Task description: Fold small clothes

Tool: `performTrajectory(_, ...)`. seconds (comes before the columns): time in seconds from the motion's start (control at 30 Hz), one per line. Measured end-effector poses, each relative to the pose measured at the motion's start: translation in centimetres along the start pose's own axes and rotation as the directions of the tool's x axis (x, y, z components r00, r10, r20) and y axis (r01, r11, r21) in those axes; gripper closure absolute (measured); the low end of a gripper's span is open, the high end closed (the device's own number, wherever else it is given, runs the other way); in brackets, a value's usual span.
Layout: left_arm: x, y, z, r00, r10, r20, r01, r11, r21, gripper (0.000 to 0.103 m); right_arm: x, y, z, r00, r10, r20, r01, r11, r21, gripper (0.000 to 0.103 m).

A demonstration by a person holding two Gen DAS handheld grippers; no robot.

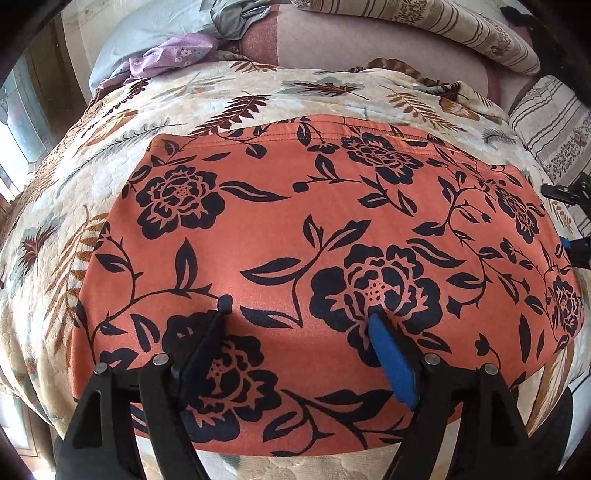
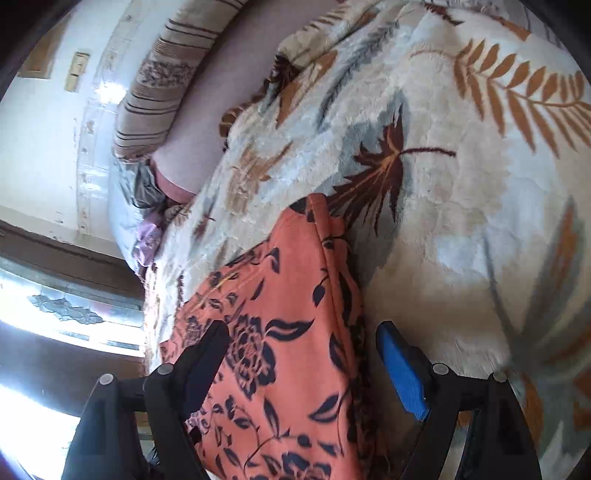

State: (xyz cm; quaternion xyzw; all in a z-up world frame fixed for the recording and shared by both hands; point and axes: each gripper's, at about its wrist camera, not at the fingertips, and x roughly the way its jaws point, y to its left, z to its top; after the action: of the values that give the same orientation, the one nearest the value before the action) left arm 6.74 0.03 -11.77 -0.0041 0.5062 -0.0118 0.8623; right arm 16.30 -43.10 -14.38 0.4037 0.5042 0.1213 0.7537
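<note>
Garment first: orange floral cloth [image 1: 295, 229] lies flat on the leaf-print blanket [image 1: 110, 147], spread as one broad panel whose long axis runs side to side across the left wrist view. Stitched hem along its far edge, away from the left gripper [image 1: 299, 314].

Left gripper sits directly over the cloth's near half, tips pointed steeply down at the fabric. Jaws stand wide apart; nothing pinched between them. Whether the tips touch the cloth, cannot tell.

Right gripper [image 2: 303, 328] is at the cloth's right-hand edge, seen in the right wrist view with the cloth's side seam running away between its spread fingers. Blue pad [image 2: 402, 373] is over blanket, black finger [image 2: 207, 354] over cloth. Jaws wide, holding nothing. In the left wrist view it shows only as a sliver just off the cloth's right edge.

Judgement: left gripper is nearer the cloth's middle, right one nearer a graspable edge, so the next fold likely starts from that right side, across the long axis.

Cloth looks: thin knit, black flower-and-vine print, smooth, few wrinkles, possibly already doubled at the right edge. A lilac garment [image 1: 173, 55] lies well beyond the cloth's far edge, near the striped pillow [image 1: 461, 29].
</note>
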Motion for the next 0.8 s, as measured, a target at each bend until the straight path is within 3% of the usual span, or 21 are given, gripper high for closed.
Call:
performTrajectory(0.03,0.0,0.1,0.0,1.000,-0.003,0.001,0.003,1.000,0.000,0.022,0.8,0.2,0.4,1.000,0.011,-0.002,-0.011,1.000,-0.011,0.022)
performTrajectory(0.07,0.0,0.1,0.0,1.000,-0.006,0.003,0.006,1.000,0.001,0.022,1.5,0.8,0.6,1.000,0.010,-0.014,-0.010,0.999,-0.041,0.035)
performTrajectory(0.1,0.0,0.2,0.0,1.000,-0.010,0.004,0.010,1.000,0.000,0.021,2.3,1.4,0.8,0.999,0.000,-0.042,-0.003,0.998,-0.057,0.051)
performTrajectory(0.13,0.0,0.3,-0.1,1.000,-0.015,0.006,0.015,1.000,0.000,0.021,2.8,1.7,0.7,0.998,-0.016,-0.058,0.012,0.998,-0.061,0.077)
performTrajectory(0.23,0.0,0.4,-0.1,1.000,-0.024,0.013,0.024,1.000,0.004,0.021,1.7,4.0,0.2,0.993,-0.112,0.028,0.115,0.980,-0.164,0.077)
performTrajectory(0.3,0.0,0.3,-0.3,0.999,-0.025,0.024,0.025,1.000,0.006,0.020,1.3,3.7,0.2,0.973,-0.204,0.108,0.220,0.961,-0.170,0.077)
performTrajectory(0.33,0.1,0.2,-0.3,0.999,-0.021,0.027,0.021,1.000,0.008,0.019,1.9,2.7,0.3,0.961,-0.257,0.099,0.270,0.951,-0.151,0.062)
performTrajectory(0.37,0.1,0.1,-0.2,0.999,-0.017,0.027,0.017,1.000,0.010,0.019,2.1,1.8,0.4,0.971,-0.224,0.088,0.234,0.963,-0.135,0.052)
performTrajectory(0.43,0.0,0.3,-0.1,0.999,-0.030,0.018,0.030,1.000,0.004,0.019,0.9,2.3,0.1,0.967,-0.223,0.121,0.237,0.965,-0.116,0.049)
performTrajectory(0.47,-0.1,0.4,0.0,0.999,-0.041,0.011,0.041,0.999,0.005,0.019,0.0,3.0,-0.3,0.956,-0.256,0.144,0.275,0.954,-0.123,0.037)
performTrajectory(0.5,-0.3,0.7,0.1,0.999,-0.053,0.005,0.053,0.999,0.007,0.019,-1.2,4.0,-0.8,0.941,-0.278,0.196,0.307,0.941,-0.142,0.034)
performTrajectory(0.57,-1.6,1.5,0.3,0.995,-0.102,0.022,0.102,0.994,-0.027,0.025,-4.0,5.9,-2.3,0.931,-0.240,0.276,0.294,0.940,-0.174,0.034)
performTrajectory(0.63,-4.0,3.1,-0.1,0.984,-0.150,0.099,0.157,0.985,-0.071,0.030,-6.5,7.4,-4.2,0.938,-0.165,0.306,0.233,0.951,-0.201,0.026)
performTrajectory(0.73,-7.2,6.7,-1.4,0.975,-0.117,0.191,0.147,0.977,-0.153,0.030,-7.7,9.4,-8.0,0.965,-0.048,0.257,0.122,0.952,-0.280,0.023)
performTrajectory(0.8,-7.7,9.8,-2.6,0.979,-0.077,0.191,0.124,0.961,-0.248,0.030,-6.6,10.1,-10.7,0.981,-0.012,0.193,0.074,0.946,-0.317,0.022)
